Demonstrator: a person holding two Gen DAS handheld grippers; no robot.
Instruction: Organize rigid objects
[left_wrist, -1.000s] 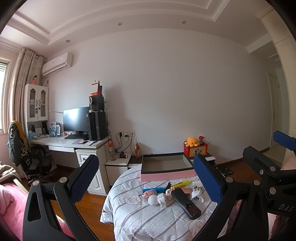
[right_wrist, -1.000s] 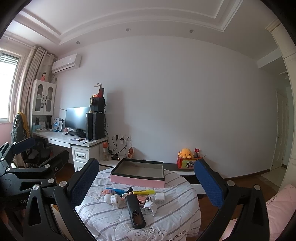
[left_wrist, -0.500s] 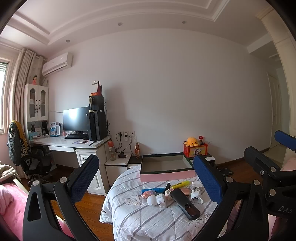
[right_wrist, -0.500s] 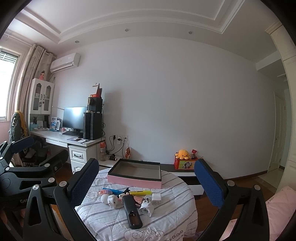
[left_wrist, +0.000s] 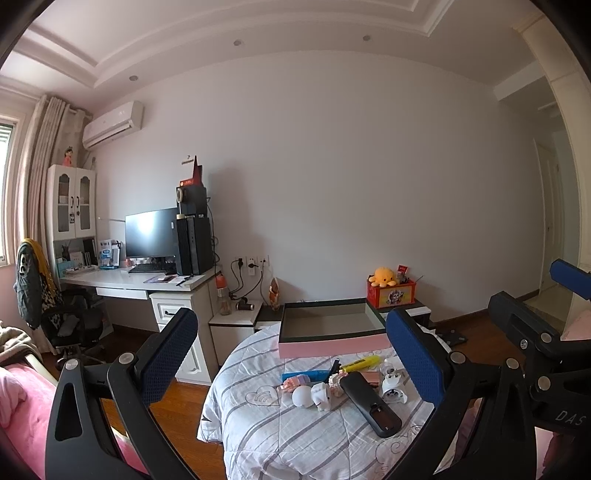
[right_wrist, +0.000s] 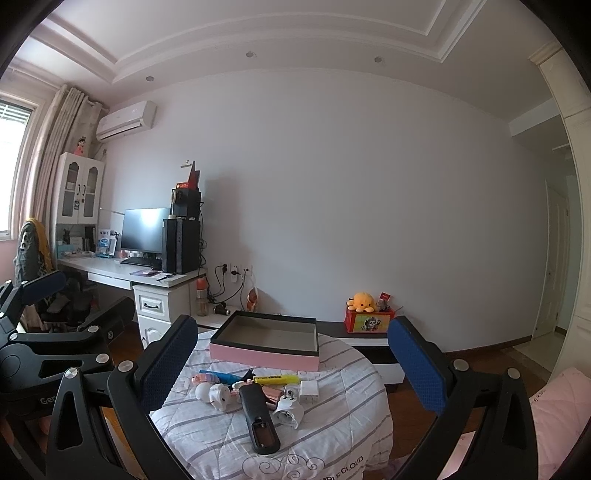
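Left wrist view shows the left gripper with its two blue textured pads spread wide and nothing between them, held above a round table covered by a quilted white cloth with grey stripes. The right gripper is spread wide in the same way and also grasps nothing. On the cloth lies a cluster of small hard objects. The black remote control is a long, smooth plastic bar; in the left wrist view its long axis runs from far-left to near-right. Just beside it are a white round ball, a white plug adapter and a yellow highlighter lying almost crosswise. Behind the cluster stands a shallow rectangular box with pink outer walls and a dark rim, open at the top.
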